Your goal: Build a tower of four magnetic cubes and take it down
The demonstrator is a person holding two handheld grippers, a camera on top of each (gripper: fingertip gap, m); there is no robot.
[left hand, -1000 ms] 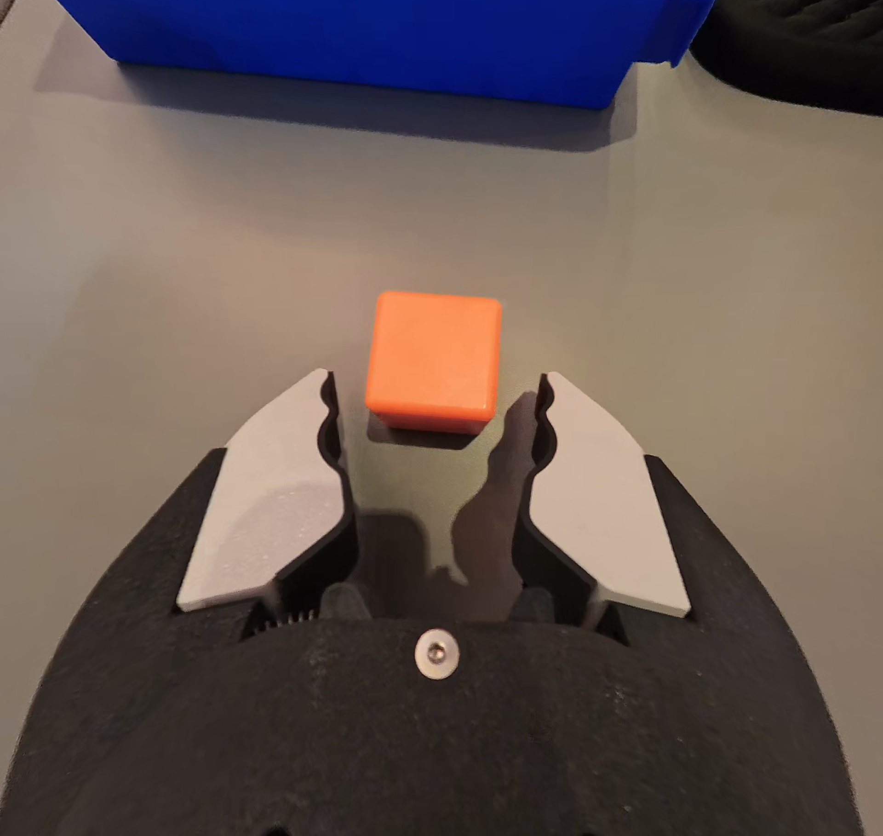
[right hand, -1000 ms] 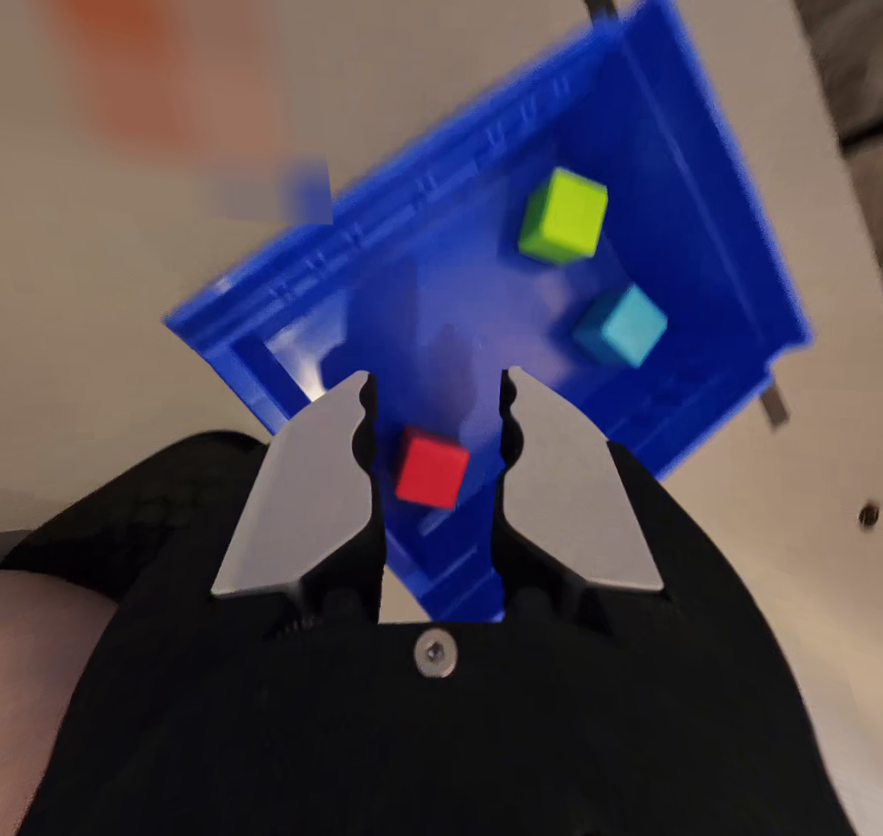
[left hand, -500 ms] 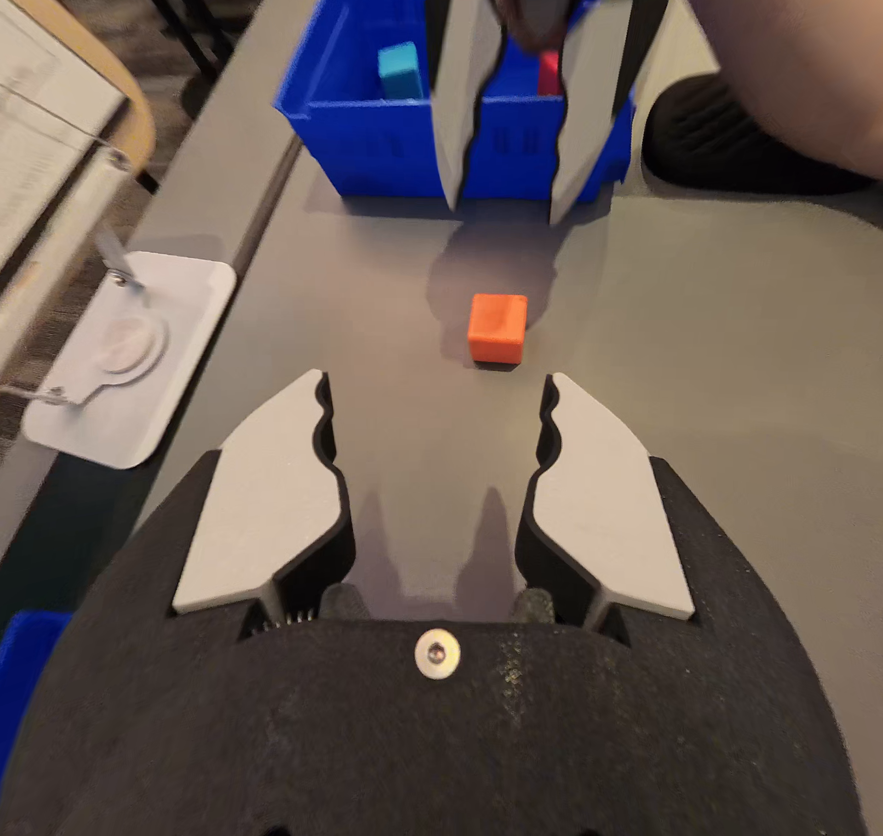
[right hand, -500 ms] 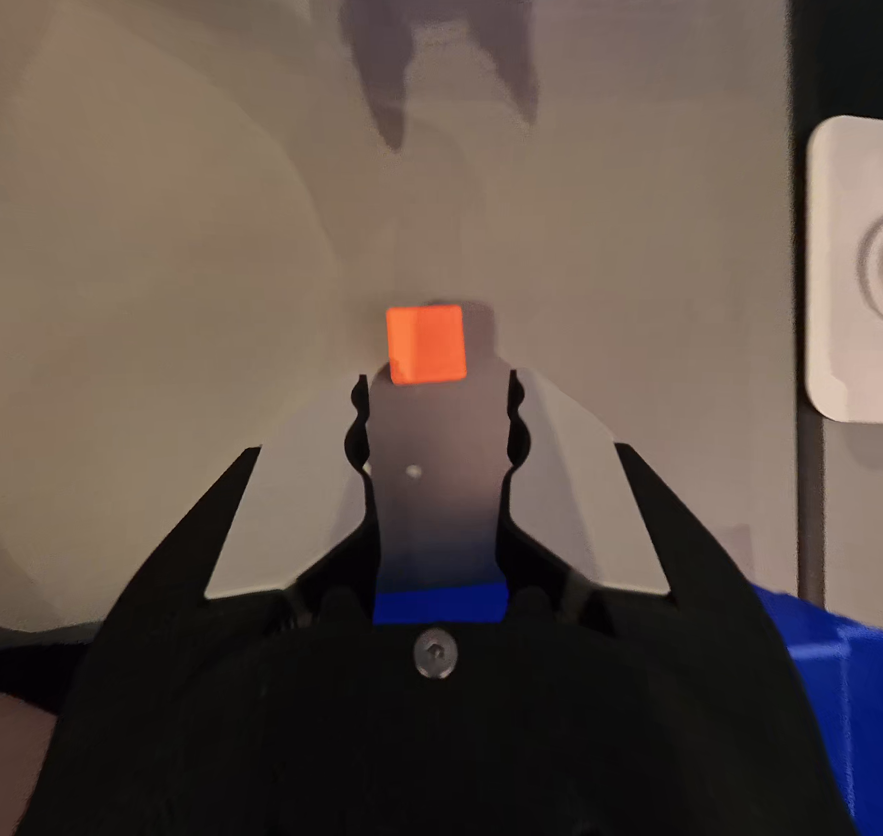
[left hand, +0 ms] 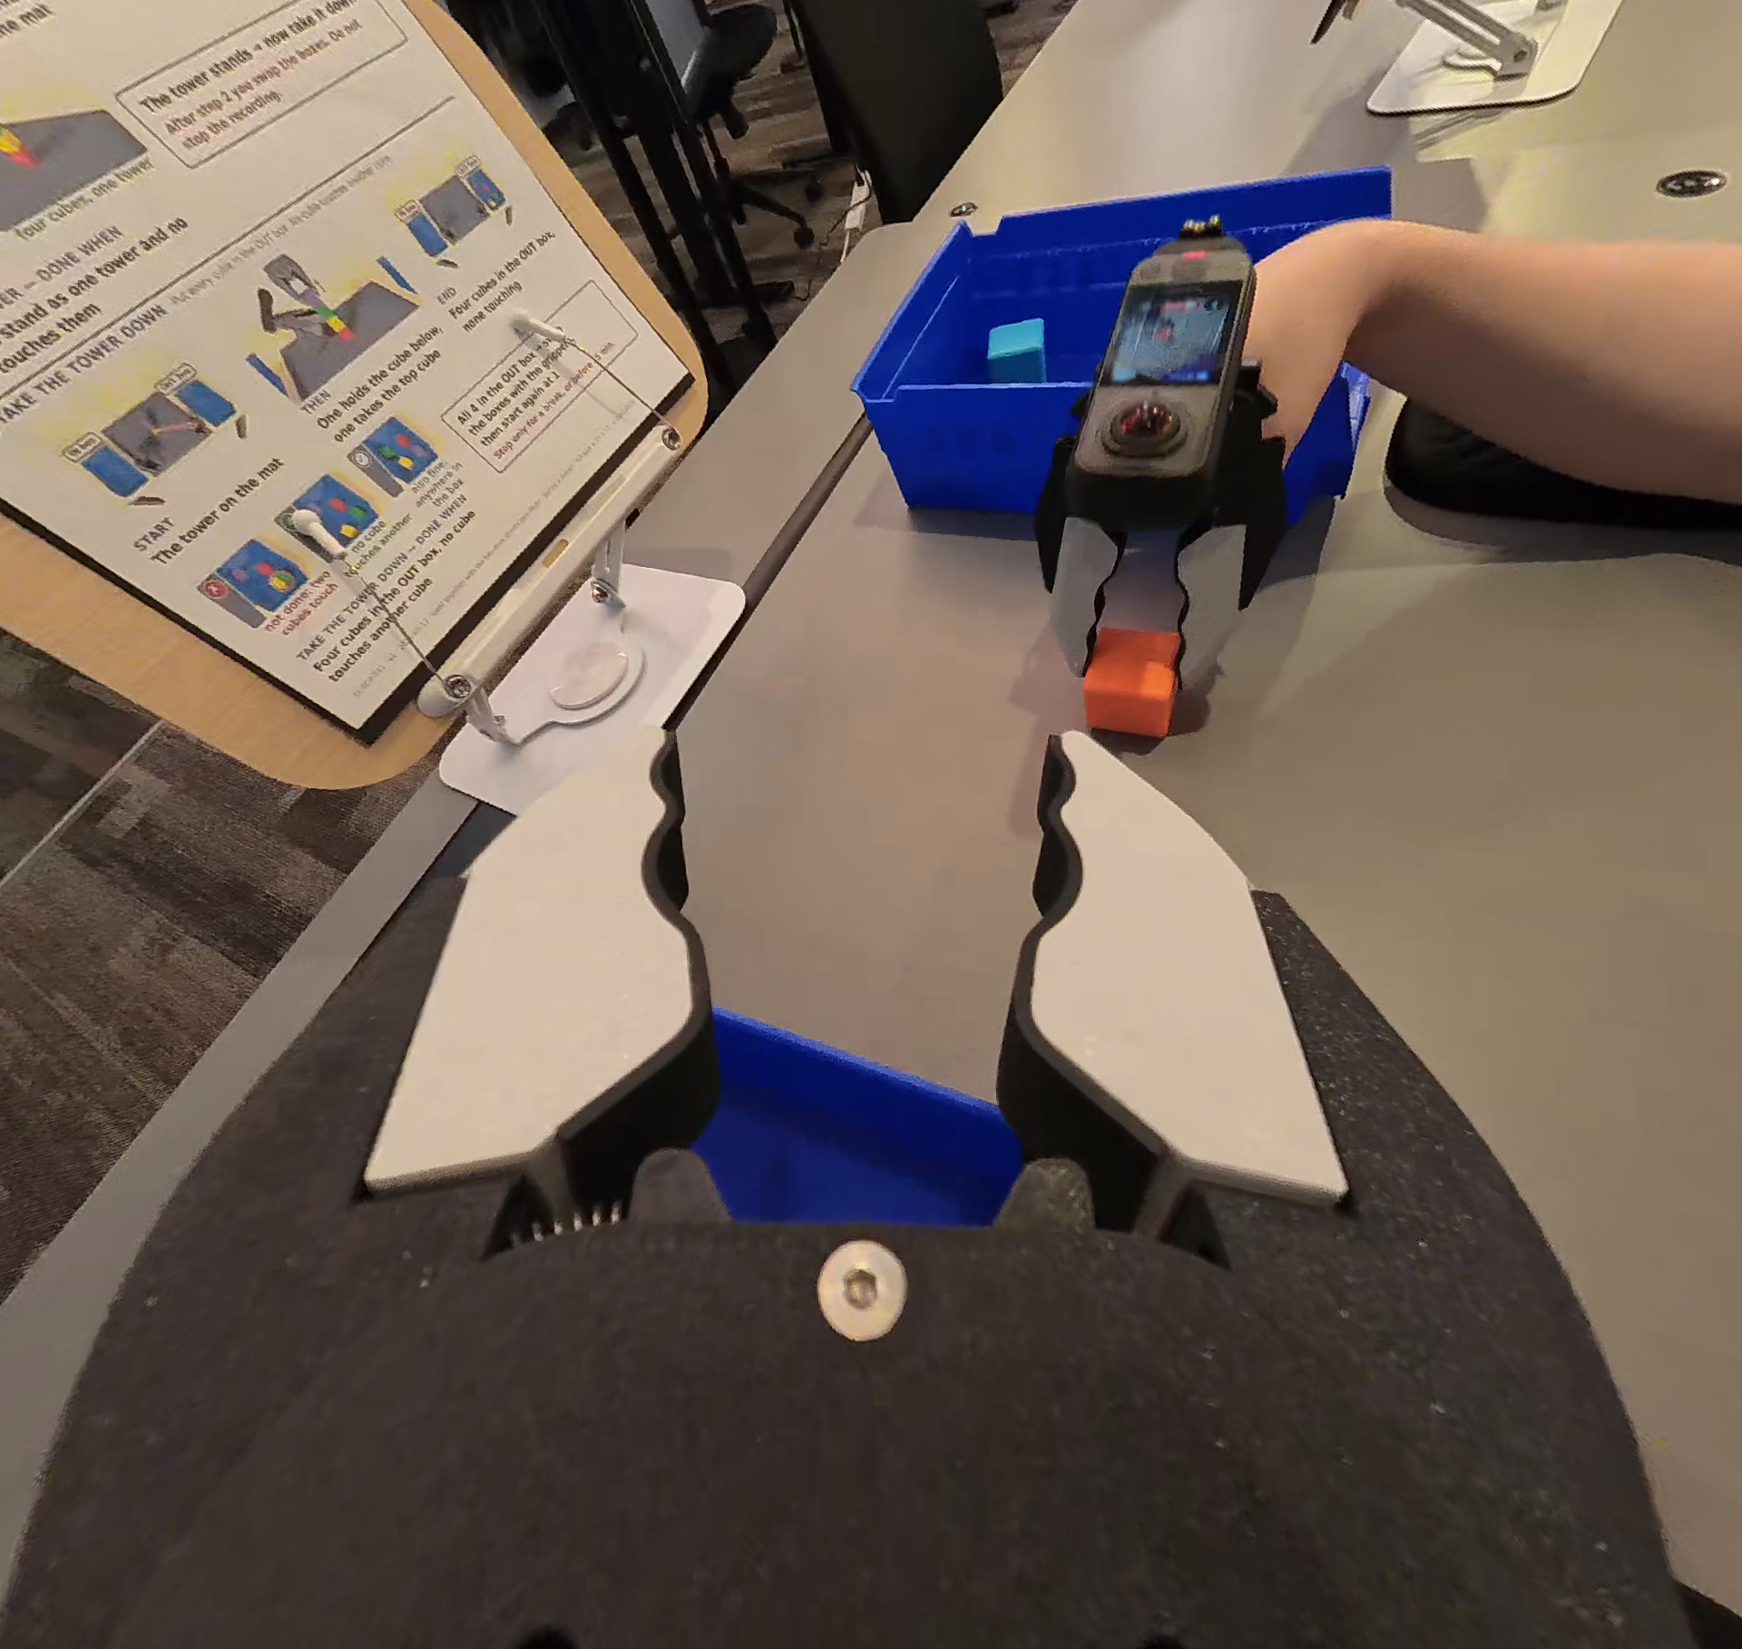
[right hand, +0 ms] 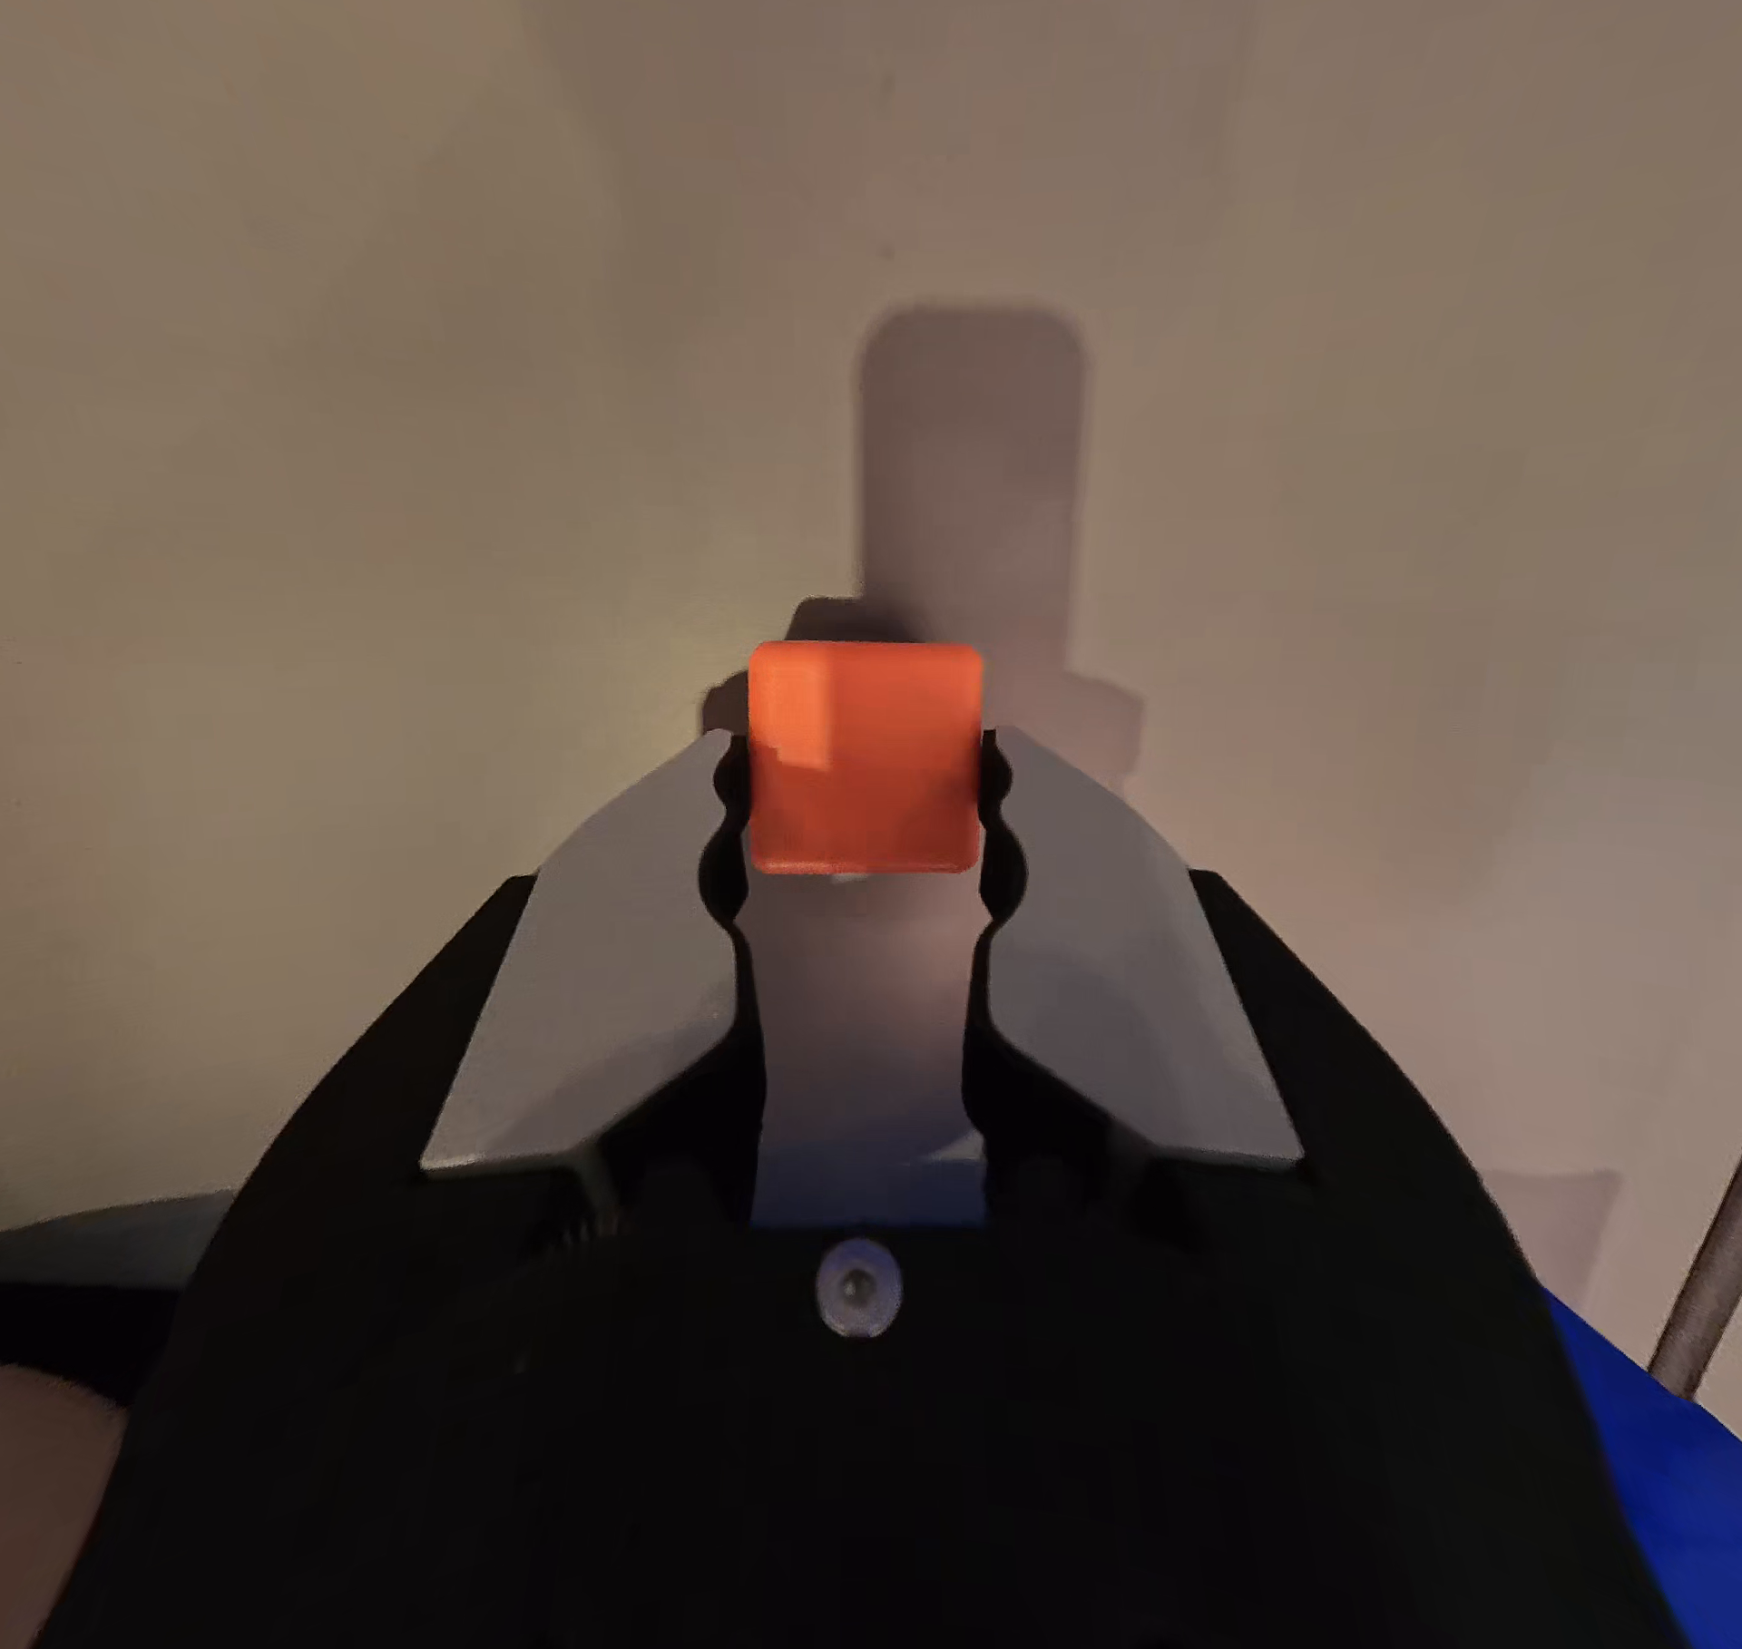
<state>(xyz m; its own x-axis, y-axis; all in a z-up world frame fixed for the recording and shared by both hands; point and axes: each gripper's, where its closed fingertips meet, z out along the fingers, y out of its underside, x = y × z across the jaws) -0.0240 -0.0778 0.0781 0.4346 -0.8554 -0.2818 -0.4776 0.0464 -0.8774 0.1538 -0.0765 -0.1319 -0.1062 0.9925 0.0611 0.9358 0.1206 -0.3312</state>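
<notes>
An orange cube (left hand: 1131,682) rests on the grey table (left hand: 1414,850); in the right wrist view the cube (right hand: 862,784) fills the gap between the fingers. My right gripper (right hand: 856,741) points down over it with one finger on each side, very close to its faces, and is still open; it also shows in the left wrist view (left hand: 1136,638). My left gripper (left hand: 862,756) is open and empty, held back and above the table. A cyan cube (left hand: 1018,350) lies in the far blue bin (left hand: 980,454). Other cubes are hidden.
A second blue bin (left hand: 848,1133) sits under my left gripper. An instruction board (left hand: 283,284) on a white stand base (left hand: 603,661) stands at the left table edge. A person's arm (left hand: 1470,360) reaches over the far bin. A black pad (left hand: 1508,482) lies at right. The gap from one gripper's tips to the other's is roughly 30 centimeters.
My left gripper has pulled back and up from the orange cube. My right gripper left the bin, swung over the table and came down around the orange cube.
</notes>
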